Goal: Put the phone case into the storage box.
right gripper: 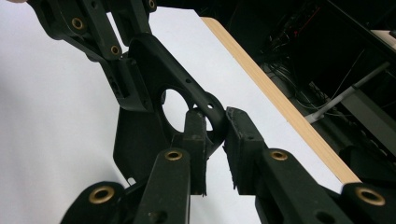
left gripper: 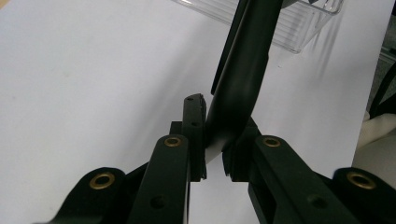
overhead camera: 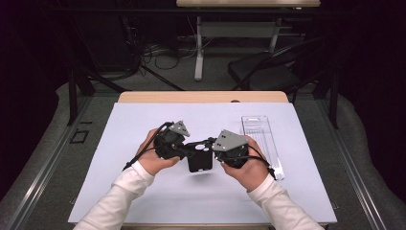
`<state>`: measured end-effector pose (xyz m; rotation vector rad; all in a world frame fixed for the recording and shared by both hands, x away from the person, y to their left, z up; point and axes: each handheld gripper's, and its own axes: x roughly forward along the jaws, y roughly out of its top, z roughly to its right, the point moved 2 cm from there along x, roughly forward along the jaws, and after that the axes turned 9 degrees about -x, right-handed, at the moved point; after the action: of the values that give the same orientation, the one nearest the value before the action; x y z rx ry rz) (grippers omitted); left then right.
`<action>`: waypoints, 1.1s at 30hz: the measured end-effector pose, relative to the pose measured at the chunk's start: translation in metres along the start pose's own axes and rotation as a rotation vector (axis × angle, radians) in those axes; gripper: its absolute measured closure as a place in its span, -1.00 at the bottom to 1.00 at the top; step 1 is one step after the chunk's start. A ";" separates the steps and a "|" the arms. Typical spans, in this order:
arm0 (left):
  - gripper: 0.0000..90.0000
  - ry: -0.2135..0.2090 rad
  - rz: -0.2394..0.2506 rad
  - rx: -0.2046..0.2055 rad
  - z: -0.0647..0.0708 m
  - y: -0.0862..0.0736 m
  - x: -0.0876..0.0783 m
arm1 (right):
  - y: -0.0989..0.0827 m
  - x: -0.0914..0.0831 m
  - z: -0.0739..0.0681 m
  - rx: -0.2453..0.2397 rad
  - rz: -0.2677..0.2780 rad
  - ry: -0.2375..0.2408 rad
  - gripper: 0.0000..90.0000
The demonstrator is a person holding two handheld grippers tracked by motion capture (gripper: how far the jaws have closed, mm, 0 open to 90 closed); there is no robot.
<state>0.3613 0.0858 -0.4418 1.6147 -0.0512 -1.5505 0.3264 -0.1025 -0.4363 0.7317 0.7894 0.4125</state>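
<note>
Right now I have both grippers clamped on one black plastic part (overhead camera: 199, 158), held just above the white mat (overhead camera: 143, 201) near the middle of the table (overhead camera: 201, 97). From the high view, my left gripper (overhead camera: 184, 149) comes in from the left and grips the part's left edge, while my right gripper (overhead camera: 214, 149) comes in from the right and grips its right edge, so the part hangs between the two hands.

Along the left gripper's own jaws, the black part (left gripper: 238, 84) rises as a thin curved wall between the pads; the jaws stand narrow and pinch its lower end. Along the right gripper's jaws, the same part (right gripper: 154, 93) shows a round hole through it and a rounded rim, and that rim sits between the narrow jaws, pressed by the pads. The left gripper (right gripper: 122, 77) shows beyond it in that view, biting the far side of the part.

A clear plastic tray (overhead camera: 262, 139) lies on the mat to the right of my right hand (overhead camera: 249, 167), just beside it and lengthwise away from me.
</note>
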 end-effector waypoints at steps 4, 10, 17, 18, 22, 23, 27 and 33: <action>0.81 0.007 -0.005 0.003 0.000 0.000 0.000 | 0.000 0.001 -0.001 -0.015 -0.008 -0.003 0.75; 0.81 0.008 -0.008 0.003 0.001 0.000 0.001 | 0.001 0.002 -0.001 -0.022 -0.018 -0.003 0.75; 0.81 0.013 -0.009 0.006 0.001 0.000 0.002 | 0.001 0.002 -0.002 -0.025 -0.027 -0.007 0.76; 0.81 0.013 -0.009 0.006 0.001 0.000 0.001 | 0.001 0.002 -0.002 -0.023 -0.027 -0.007 0.77; 0.80 0.011 -0.001 0.000 0.002 0.000 0.001 | 0.001 0.001 -0.002 -0.008 -0.025 -0.015 0.79; 0.80 0.009 0.002 -0.003 0.001 0.000 0.002 | 0.001 0.001 -0.002 -0.008 -0.025 -0.018 0.79; 0.80 0.004 0.007 -0.009 0.001 0.001 0.002 | 0.002 0.000 -0.002 -0.004 -0.027 -0.027 0.80; 0.79 0.000 0.016 -0.011 0.001 0.001 0.002 | 0.002 0.000 -0.002 -0.005 -0.028 -0.039 0.80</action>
<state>0.3618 0.0836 -0.4431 1.6022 -0.0554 -1.5358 0.3247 -0.1001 -0.4357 0.7206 0.7612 0.3739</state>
